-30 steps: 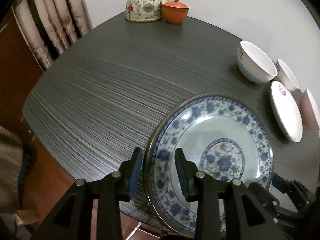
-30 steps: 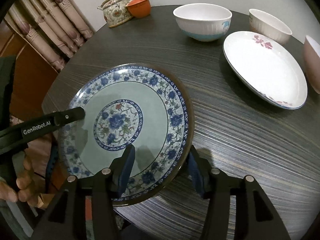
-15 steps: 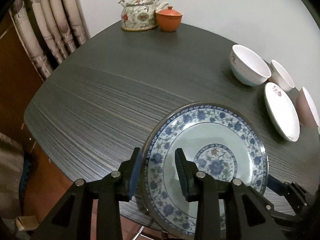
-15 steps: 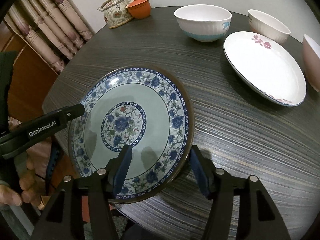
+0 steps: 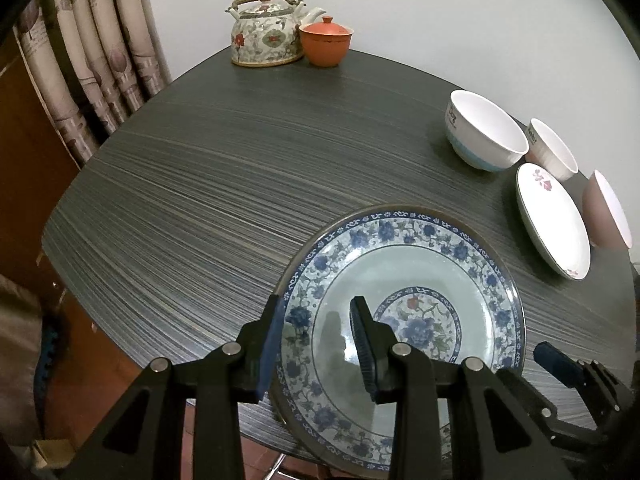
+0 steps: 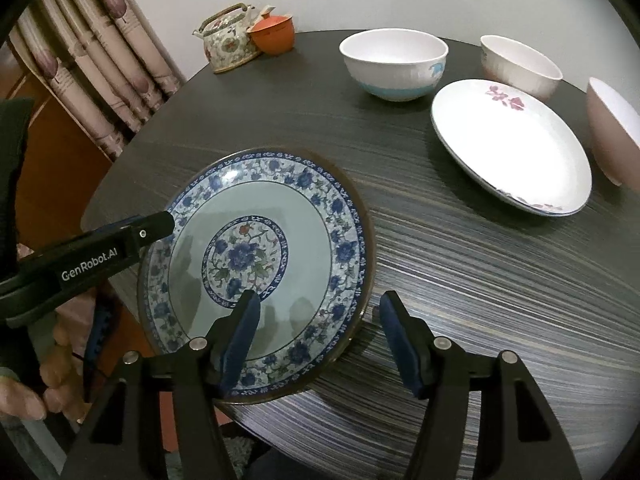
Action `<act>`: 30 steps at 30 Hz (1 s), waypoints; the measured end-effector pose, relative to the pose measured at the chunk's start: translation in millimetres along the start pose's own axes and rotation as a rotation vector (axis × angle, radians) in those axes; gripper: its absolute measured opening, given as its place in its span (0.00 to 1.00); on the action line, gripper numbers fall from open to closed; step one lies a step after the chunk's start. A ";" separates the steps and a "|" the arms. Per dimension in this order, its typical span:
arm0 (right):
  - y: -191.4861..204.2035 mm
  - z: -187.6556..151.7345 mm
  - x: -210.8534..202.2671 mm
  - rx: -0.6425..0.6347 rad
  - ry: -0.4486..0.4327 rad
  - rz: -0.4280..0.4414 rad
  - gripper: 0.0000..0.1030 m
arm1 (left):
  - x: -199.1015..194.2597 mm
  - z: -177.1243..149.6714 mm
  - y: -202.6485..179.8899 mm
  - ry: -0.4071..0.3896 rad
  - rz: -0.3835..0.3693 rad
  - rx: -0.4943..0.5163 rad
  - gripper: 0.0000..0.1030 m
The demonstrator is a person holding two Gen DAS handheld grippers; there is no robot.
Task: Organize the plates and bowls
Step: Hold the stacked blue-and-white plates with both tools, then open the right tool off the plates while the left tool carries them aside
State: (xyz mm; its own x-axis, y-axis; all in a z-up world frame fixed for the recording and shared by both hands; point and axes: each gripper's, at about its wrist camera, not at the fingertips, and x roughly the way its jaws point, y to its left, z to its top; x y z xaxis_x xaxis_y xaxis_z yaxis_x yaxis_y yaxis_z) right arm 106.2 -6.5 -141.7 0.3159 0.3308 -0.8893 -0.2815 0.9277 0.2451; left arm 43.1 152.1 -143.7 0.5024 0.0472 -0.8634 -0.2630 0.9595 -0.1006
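The dark striped desk [image 6: 480, 272] carries everything. Largest on it is the blue floral plate [image 6: 256, 216], at the near edge and overhanging it a little. The left tongs [image 5: 316, 344] straddle its left rim, one pad outside, one over the well — whether they press the rim I cannot tell. The right tongs [image 6: 316, 340] stand wide open across the plate's near right rim, gripping nothing. Farther right lies a white plate [image 6: 512, 140] with pink flowers, flanked by a white bowl [image 6: 394, 62] with a blue base, a smaller bowl [image 6: 520, 66] and a pink bowl [image 6: 612, 132]. At the far edge a floral teapot [image 5: 268, 34] touches an orange lidded cup [image 5: 326, 42].
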 end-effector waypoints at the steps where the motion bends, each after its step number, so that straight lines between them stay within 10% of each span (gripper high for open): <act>1: -1.1 -0.5 -1.2 0.003 -0.004 -0.006 0.58 | -0.3 -0.5 -0.1 -0.001 -0.003 0.000 0.34; 30: -88.4 -1.1 -66.7 0.107 -0.135 -0.110 0.58 | -12.9 -0.5 -42.1 -0.060 -0.055 0.103 0.34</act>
State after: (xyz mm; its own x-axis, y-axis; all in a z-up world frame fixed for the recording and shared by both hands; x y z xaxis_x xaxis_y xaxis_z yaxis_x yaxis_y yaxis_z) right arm 109.0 -110.8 -104.6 0.4604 0.2397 -0.8547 -0.1431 0.9703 0.1951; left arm 47.3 111.0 -128.6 0.5627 0.0073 -0.8266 -0.1494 0.9844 -0.0930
